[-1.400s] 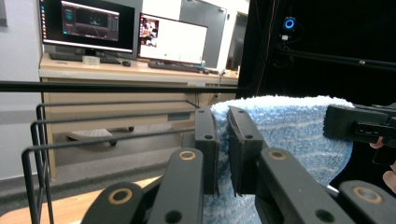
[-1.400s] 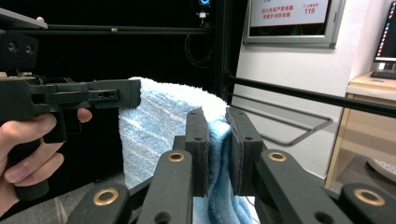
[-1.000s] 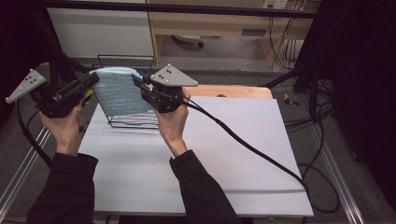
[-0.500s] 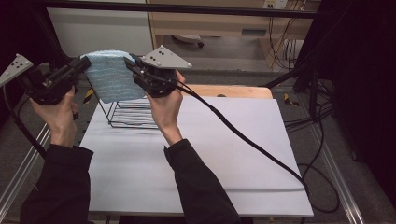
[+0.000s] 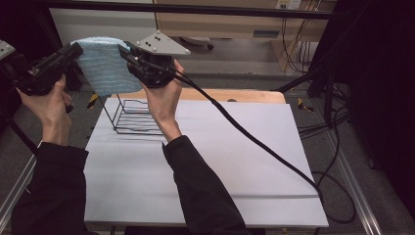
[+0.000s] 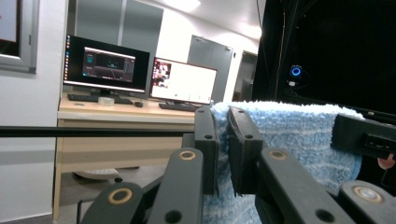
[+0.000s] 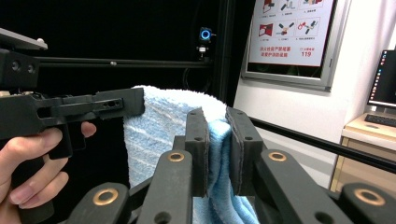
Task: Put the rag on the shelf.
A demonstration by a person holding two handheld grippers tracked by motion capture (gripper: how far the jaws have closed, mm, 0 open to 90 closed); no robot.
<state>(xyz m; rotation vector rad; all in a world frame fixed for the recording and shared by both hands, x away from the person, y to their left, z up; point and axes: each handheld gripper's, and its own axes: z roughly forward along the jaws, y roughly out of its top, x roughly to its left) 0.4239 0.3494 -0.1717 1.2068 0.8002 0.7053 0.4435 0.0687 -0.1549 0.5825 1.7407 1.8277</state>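
Note:
A light blue striped towel [image 5: 103, 66] hangs in the air above the table's far left, stretched between both grippers. My left gripper [image 5: 73, 51] is shut on the towel's left top edge; in the left gripper view the towel [image 6: 299, 135] is pinched between the jaws of that left gripper [image 6: 223, 149]. My right gripper [image 5: 125, 50] is shut on the towel's right top edge, and in the right gripper view the cloth [image 7: 159, 135] sits between the jaws of this right gripper [image 7: 217, 149]. Under the towel, a black wire rack [image 5: 134, 117] stands on the table.
The white table [image 5: 220, 161] has a wooden strip [image 5: 235, 95] along its far edge. The right gripper's cable [image 5: 254, 142] trails across the table to the right. Black frame bars and loose cables surround the table.
Both grippers have lifted the towel higher, up off the wire rack, and shifted a little to the left. The rack now stands uncovered below.

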